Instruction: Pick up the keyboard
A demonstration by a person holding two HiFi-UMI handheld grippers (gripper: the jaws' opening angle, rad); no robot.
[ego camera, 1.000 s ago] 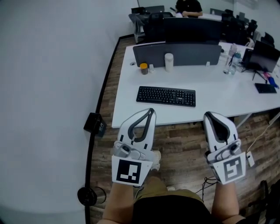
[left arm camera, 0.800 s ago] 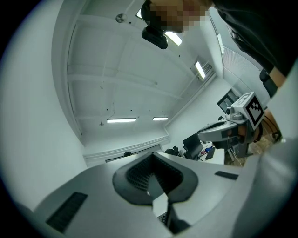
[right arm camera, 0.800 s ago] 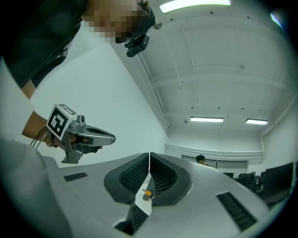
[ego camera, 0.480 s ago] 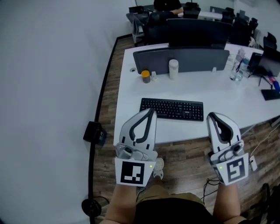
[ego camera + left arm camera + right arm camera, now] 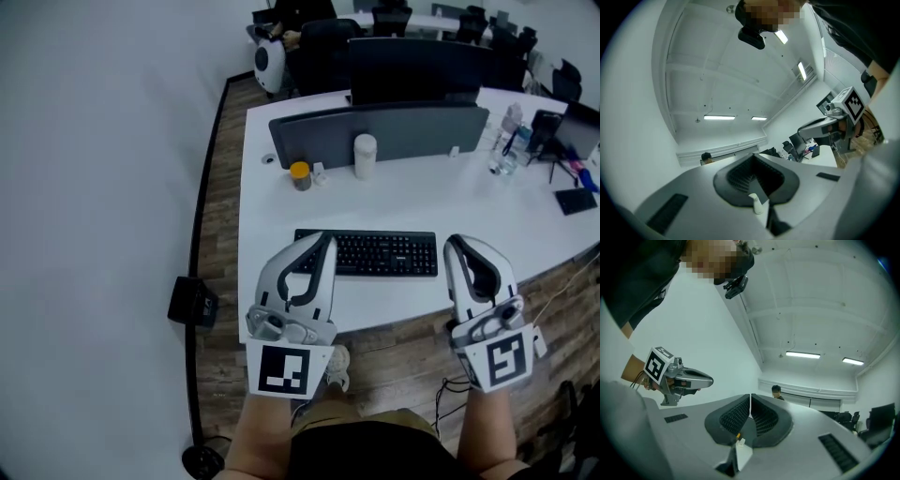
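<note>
A black keyboard [image 5: 375, 252] lies flat near the front edge of the white desk [image 5: 422, 202] in the head view. My left gripper [image 5: 325, 240] is shut and empty, its tip over the keyboard's left end as seen from above. My right gripper [image 5: 453, 243] is shut and empty too, its tip just right of the keyboard's right end. Both point forward and slightly upward. In the left gripper view [image 5: 753, 157] and the right gripper view [image 5: 750, 397] the jaws meet with nothing between them; the keyboard does not show there.
Behind the keyboard stand a white cylinder [image 5: 365, 156], a small yellow-lidded jar [image 5: 299, 175] and a grey divider panel [image 5: 380, 132]. Bottles [image 5: 504, 150] and a dark tablet [image 5: 575, 201] sit at the right. A black box [image 5: 192, 302] lies on the wood floor at the left.
Both grippers have moved forward toward the desk, from over the floor to the keyboard's two ends. Both stayed shut.
</note>
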